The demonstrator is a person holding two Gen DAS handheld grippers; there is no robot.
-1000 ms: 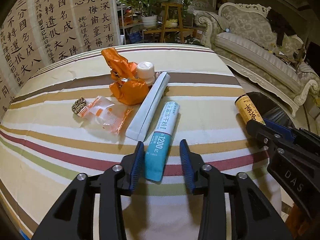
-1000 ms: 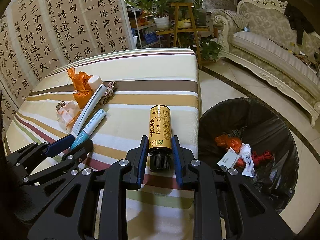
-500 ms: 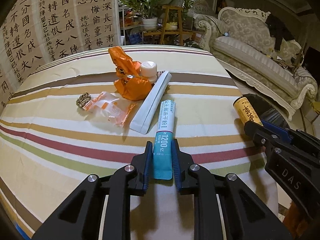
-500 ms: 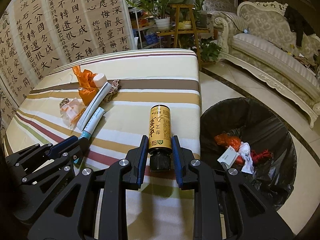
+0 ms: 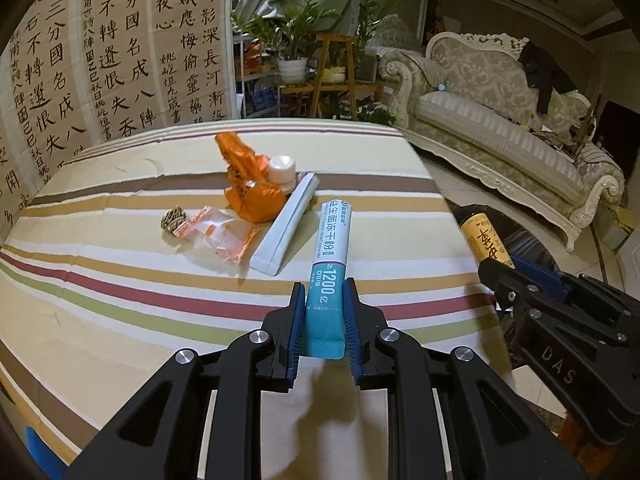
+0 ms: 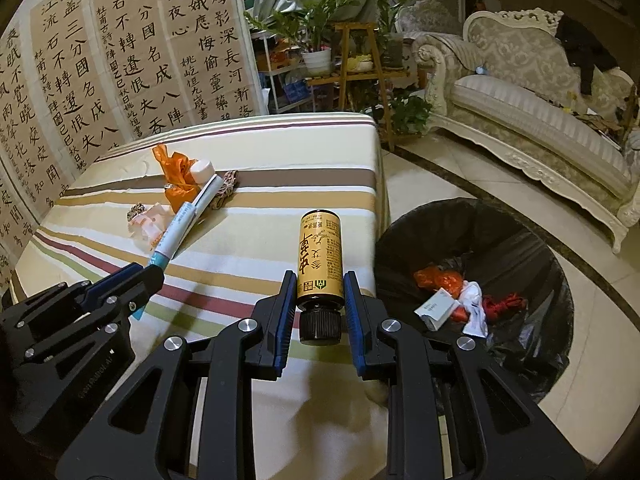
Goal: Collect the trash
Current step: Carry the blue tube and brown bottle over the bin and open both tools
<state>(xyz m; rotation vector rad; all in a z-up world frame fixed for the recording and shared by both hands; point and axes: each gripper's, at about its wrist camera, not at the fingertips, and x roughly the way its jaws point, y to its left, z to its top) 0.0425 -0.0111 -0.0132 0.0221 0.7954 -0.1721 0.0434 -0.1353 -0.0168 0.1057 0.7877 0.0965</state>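
My left gripper (image 5: 324,312) is shut on the teal end of a white-and-teal tube (image 5: 331,256) and holds it above the striped tablecloth (image 5: 120,304). My right gripper (image 6: 319,304) is shut on a brown bottle with a gold label (image 6: 320,256), black cap toward me, held above the table's right edge. The bottle also shows in the left wrist view (image 5: 485,240), and the tube in the right wrist view (image 6: 176,236). A black-lined trash bin (image 6: 516,240) stands on the floor to the right of the table.
On the cloth lie an orange wrapper (image 5: 250,188), a small white bottle (image 5: 283,172), a long pale box (image 5: 286,226), a clear orange-printed packet (image 5: 216,236) and a twine bundle (image 6: 226,190). The bin holds several scraps. A sofa (image 6: 540,120) and plant stands are behind.
My left gripper moved forward, shut on the tube and lifted it off the cloth. My right gripper has kept hold of the bottle and drifted a little toward the bin.
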